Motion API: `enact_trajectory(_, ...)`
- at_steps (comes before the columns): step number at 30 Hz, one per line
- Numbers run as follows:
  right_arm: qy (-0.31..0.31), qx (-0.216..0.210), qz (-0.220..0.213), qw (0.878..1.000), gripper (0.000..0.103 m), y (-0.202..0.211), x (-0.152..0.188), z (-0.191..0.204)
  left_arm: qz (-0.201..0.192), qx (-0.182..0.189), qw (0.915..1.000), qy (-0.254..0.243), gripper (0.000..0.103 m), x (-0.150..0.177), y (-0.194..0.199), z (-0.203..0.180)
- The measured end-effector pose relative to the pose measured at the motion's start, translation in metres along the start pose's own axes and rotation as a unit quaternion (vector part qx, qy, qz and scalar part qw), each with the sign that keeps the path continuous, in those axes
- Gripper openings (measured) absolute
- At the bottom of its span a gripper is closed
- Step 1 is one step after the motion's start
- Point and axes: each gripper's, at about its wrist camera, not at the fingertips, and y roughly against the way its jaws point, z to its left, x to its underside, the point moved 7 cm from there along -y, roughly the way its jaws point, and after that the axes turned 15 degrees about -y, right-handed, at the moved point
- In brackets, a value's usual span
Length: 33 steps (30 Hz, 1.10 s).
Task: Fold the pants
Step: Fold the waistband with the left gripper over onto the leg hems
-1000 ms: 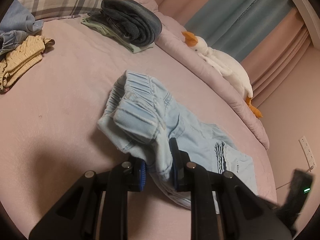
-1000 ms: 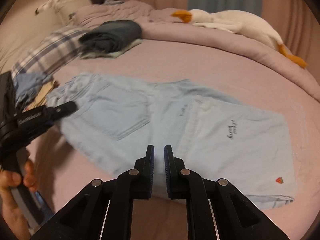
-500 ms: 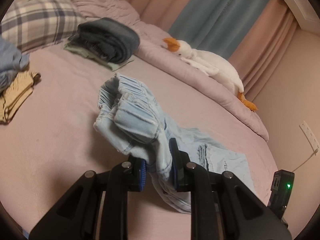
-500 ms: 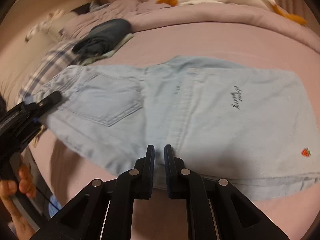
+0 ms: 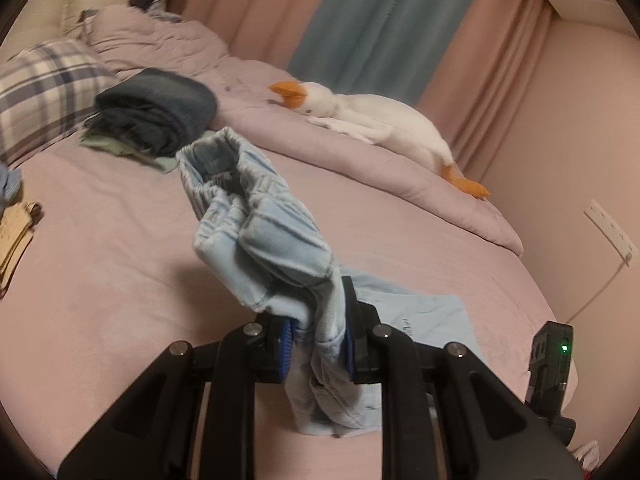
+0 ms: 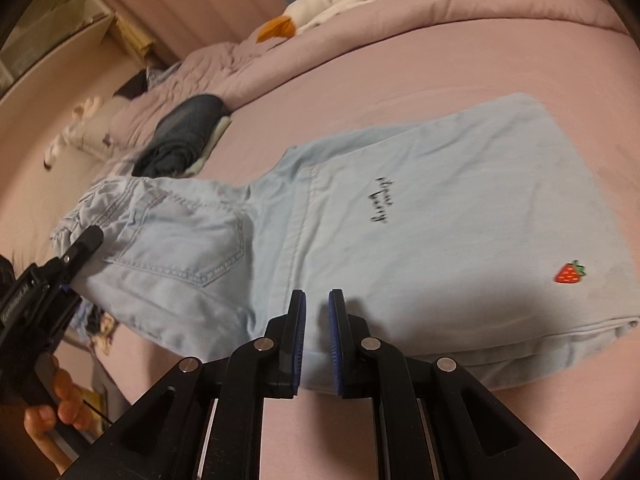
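Light blue denim pants (image 6: 400, 216) lie on the pink bed, legs flat with a strawberry patch (image 6: 569, 272) near the hem. My left gripper (image 5: 318, 338) is shut on the waistband end of the pants (image 5: 260, 236) and holds it lifted above the bed; it also shows at the left of the right wrist view (image 6: 76, 256). My right gripper (image 6: 317, 320) sits over the near edge of the pants at mid-length, jaws nearly closed with a narrow gap; whether cloth is between them is hidden.
A dark folded garment (image 5: 156, 116) lies on a green one at the back. A plaid pillow (image 5: 44, 92) is at the left, yellow clothes (image 5: 16, 236) at the left edge. A white plush goose (image 5: 372, 120) lies on the rolled quilt (image 5: 360, 168).
My left gripper has lifted the waistband higher and carried it toward the legs. The right gripper has moved in over the pants' near edge and tilted.
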Motion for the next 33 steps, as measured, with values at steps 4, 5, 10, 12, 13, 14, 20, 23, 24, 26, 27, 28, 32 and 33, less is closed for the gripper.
enact_trajectory(4,-0.030,-0.021,-0.005,0.999,0.010,0.007,-0.004,-0.010,0.004,0.013,0.9994,-0.031,0.019,-0.005,-0.006,-0.028)
enact_trajectory(5,-0.038,-0.027,-0.006,0.999,0.010,0.009,-0.004,-0.012,0.006,0.016,0.9991,-0.039,0.019,-0.006,-0.008,-0.035)
enact_trajectory(10,-0.113,-0.085,-0.007,0.990,0.039,0.020,-0.009,-0.028,0.021,0.039,0.9963,-0.074,0.020,-0.005,-0.023,-0.069)
enact_trajectory(12,-0.152,-0.127,-0.004,0.980,0.039,0.022,-0.012,-0.034,0.035,0.048,0.9944,-0.087,0.022,0.000,-0.033,-0.082)
enact_trajectory(13,-0.179,-0.158,-0.001,0.971,0.041,0.024,-0.013,-0.038,0.042,0.055,0.9930,-0.096,0.023,0.003,-0.039,-0.090)
enact_trajectory(14,-0.212,-0.194,0.003,0.958,0.044,0.024,-0.015,-0.043,0.049,0.060,0.9915,-0.104,0.026,0.006,-0.045,-0.099)
enact_trajectory(20,-0.341,-0.305,0.018,0.889,0.067,0.017,-0.020,-0.068,0.118,0.109,0.9773,-0.138,0.066,0.042,-0.087,-0.136)
enact_trajectory(23,-0.366,-0.328,0.016,0.871,0.067,0.015,-0.023,-0.070,0.133,0.121,0.9760,-0.123,0.066,0.054,-0.088,-0.132)
enact_trajectory(24,-0.375,-0.333,0.013,0.865,0.067,0.016,-0.025,-0.073,0.132,0.124,0.9767,-0.115,0.066,0.055,-0.084,-0.127)
enact_trajectory(26,-0.384,-0.335,0.010,0.860,0.067,0.017,-0.027,-0.077,0.128,0.120,0.9791,-0.104,0.066,0.057,-0.075,-0.113)
enact_trajectory(27,-0.384,-0.323,0.010,0.865,0.067,0.015,-0.028,-0.078,0.125,0.113,0.9811,-0.095,0.066,0.058,-0.071,-0.104)
enact_trajectory(28,-0.382,-0.283,0.013,0.880,0.067,0.013,-0.028,-0.079,0.123,0.108,0.9829,-0.085,0.066,0.059,-0.066,-0.094)
enact_trajectory(32,-0.317,-0.149,-0.025,0.936,0.067,0.023,-0.034,-0.069,0.119,0.086,0.9884,-0.040,0.066,0.066,-0.053,-0.057)
enact_trajectory(33,-0.300,-0.117,-0.038,0.946,0.067,0.024,-0.037,-0.067,0.118,0.084,0.9891,-0.027,0.066,0.067,-0.051,-0.050)
